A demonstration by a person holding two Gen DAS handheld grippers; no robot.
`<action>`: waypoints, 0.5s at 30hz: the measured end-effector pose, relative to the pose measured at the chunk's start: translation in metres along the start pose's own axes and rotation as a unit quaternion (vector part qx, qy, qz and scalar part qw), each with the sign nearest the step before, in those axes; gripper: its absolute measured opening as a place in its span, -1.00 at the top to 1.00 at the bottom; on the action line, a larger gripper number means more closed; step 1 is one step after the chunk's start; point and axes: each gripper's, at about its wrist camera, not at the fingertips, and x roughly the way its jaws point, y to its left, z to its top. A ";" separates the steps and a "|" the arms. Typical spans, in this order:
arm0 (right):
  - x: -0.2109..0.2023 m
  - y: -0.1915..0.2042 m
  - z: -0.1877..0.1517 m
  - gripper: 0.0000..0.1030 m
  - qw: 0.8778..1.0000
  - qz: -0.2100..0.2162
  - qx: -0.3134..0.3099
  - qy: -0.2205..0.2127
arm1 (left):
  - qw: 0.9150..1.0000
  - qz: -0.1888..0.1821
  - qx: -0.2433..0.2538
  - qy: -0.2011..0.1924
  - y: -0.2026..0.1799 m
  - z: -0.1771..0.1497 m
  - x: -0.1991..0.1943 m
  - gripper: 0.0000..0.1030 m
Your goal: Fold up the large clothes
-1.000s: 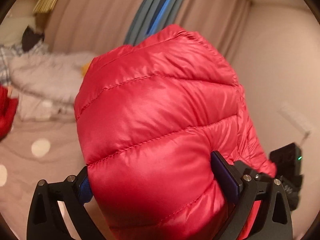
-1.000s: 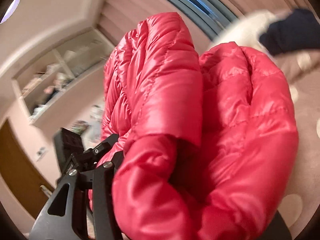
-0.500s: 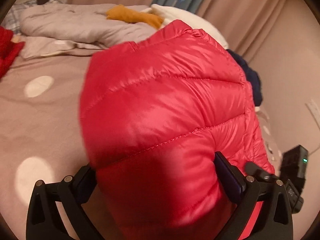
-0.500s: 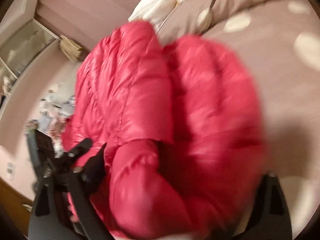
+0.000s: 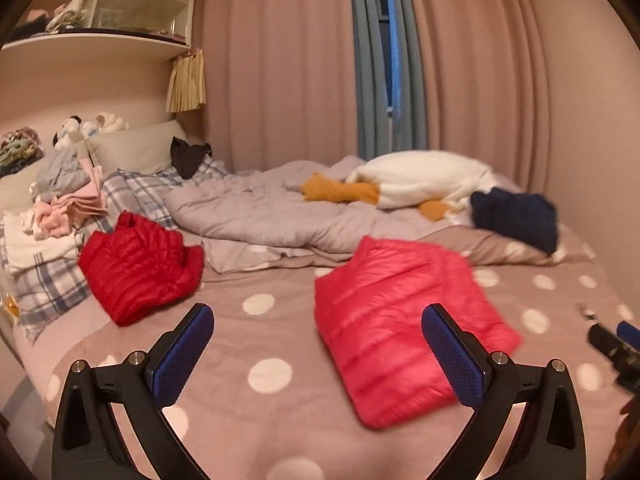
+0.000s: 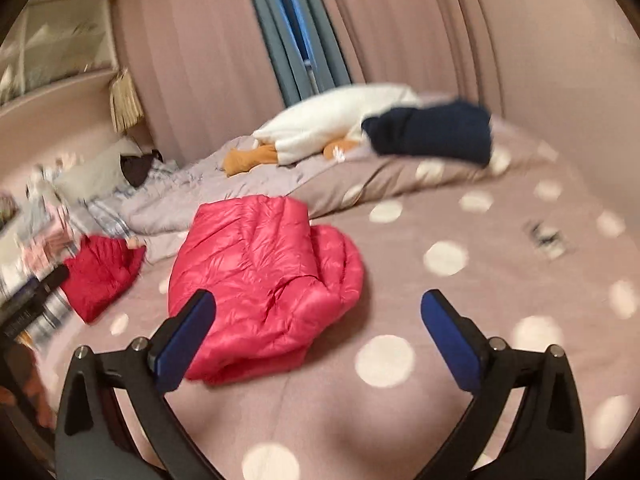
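Folded pink puffer jacket point(image 5: 404, 320) lying on the polka-dot bed point(image 5: 264, 372), mid-mattress, well clear of the edges. Left gripper point(image 5: 318, 344) and right gripper point(image 6: 318, 330) hovering above it, jaws spread wide, holding nothing. Red jacket point(image 5: 138, 266) bunched toward the pillow end.

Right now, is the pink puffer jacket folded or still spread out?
Folded. The pink puffer jacket lies on the dotted bedspread as a compact bundle, layers doubled over. Both the left gripper and right gripper are open, holding nothing.
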 end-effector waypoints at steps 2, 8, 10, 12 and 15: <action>-0.026 0.012 0.000 -1.00 0.999 -0.018 -0.034 -0.015 | 1.000 -0.009 0.004 -0.017 -0.002 -0.002 -0.023 -1.00; -0.097 0.030 -0.008 -1.00 0.995 -0.045 -0.062 -0.062 | 0.999 -0.030 -0.007 -0.021 -0.010 -0.008 -0.048 -1.00; -0.113 0.032 -0.007 -1.00 0.994 -0.054 -0.064 -0.064 | 0.999 -0.044 -0.014 -0.016 -0.010 -0.009 -0.055 -1.00; -0.121 0.034 -0.008 -1.00 0.994 -0.056 -0.069 -0.065 | 0.998 -0.058 -0.017 -0.012 -0.011 -0.009 -0.061 -1.00; -0.132 0.038 -0.009 -1.00 0.993 -0.062 -0.075 -0.068 | 0.997 -0.067 -0.020 -0.014 -0.012 -0.008 -0.067 -1.00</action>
